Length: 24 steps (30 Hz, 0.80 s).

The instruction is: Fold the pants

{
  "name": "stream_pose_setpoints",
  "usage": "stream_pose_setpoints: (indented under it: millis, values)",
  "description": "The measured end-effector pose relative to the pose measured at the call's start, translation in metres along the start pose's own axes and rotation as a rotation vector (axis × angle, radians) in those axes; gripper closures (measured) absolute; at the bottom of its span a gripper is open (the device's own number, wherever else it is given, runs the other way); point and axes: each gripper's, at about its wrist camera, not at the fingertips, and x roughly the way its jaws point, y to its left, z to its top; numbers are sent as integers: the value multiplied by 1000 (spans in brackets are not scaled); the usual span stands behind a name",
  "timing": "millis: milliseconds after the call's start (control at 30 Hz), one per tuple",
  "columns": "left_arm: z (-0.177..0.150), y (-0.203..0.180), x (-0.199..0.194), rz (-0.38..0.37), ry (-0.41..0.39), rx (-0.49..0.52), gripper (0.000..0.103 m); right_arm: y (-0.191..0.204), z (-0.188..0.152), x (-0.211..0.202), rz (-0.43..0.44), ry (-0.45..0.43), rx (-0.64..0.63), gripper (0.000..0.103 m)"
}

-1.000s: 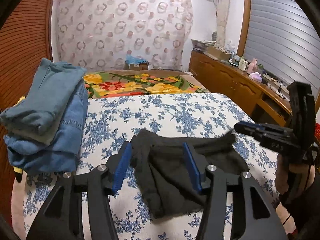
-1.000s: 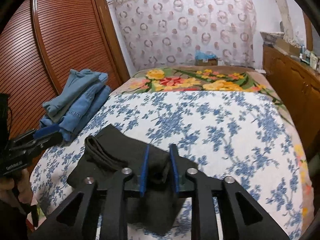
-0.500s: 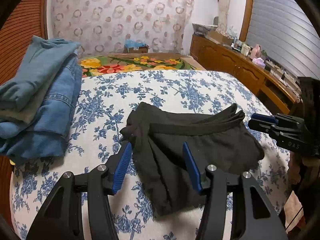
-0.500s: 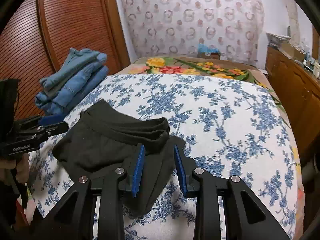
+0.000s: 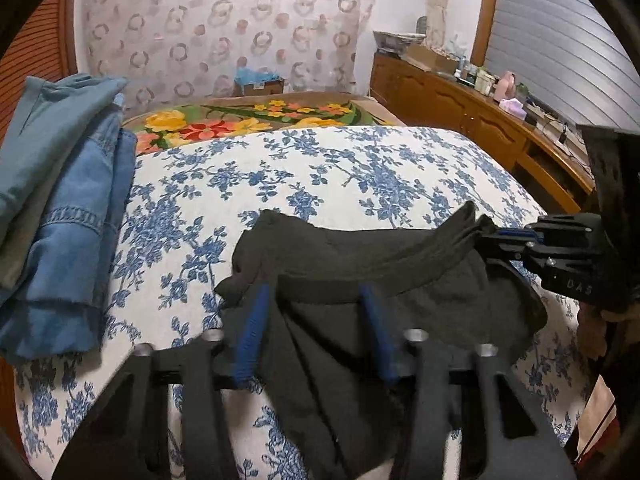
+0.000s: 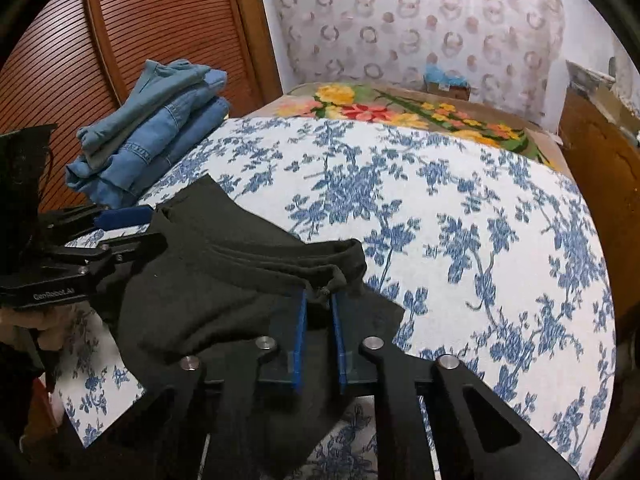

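Right gripper now pinches the black pants waistband; left gripper stays wide.

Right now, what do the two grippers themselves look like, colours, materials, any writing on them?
Both are matte black two-finger tools with cut-out linkage arms and silver pivot bolts. The left gripper and right gripper carry ribbed blue finger pads. White lettering reads GenRobot.AI on the left one's side; the right one's side shows DAS. A thin cable hangs near the right handle.

Pants matt black knit cloth; jeans denim; wardrobe slatted wood.
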Motion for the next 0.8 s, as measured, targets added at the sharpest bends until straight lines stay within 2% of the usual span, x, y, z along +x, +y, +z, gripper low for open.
stream_pose_setpoints:
  millis: [33, 133, 233, 333, 567, 700, 767, 800]
  values:
    - [1, 0, 0, 2, -2, 3, 82, 0, 2, -2, -8, -20, 2, 95]
    - [7, 0, -7, -15, -40, -1, 89, 1, 8, -7, -20, -72, 12, 95]
    - [15, 2, -18, -17, -88, -14, 90, 4, 11, -13, -36, -110, 14, 95]
    - [23, 4, -20, -11, -99, -13, 90, 6, 13, -14, -55, -133, 15, 95]
    - [33, 6, -15, 9, -98, -10, 90, 10, 15, -4, -98, -92, 2, 95]
    - [29, 4, -12, 33, -76, 0, 84, 11, 15, 1, -107, -68, -2, 95]
    - [26, 4, -13, 53, -71, 3, 76, 11, 15, 2, -106, -60, 3, 94]
    - [25, 5, -15, 49, -74, -2, 67, 10, 15, 1, -106, -59, 2, 91]
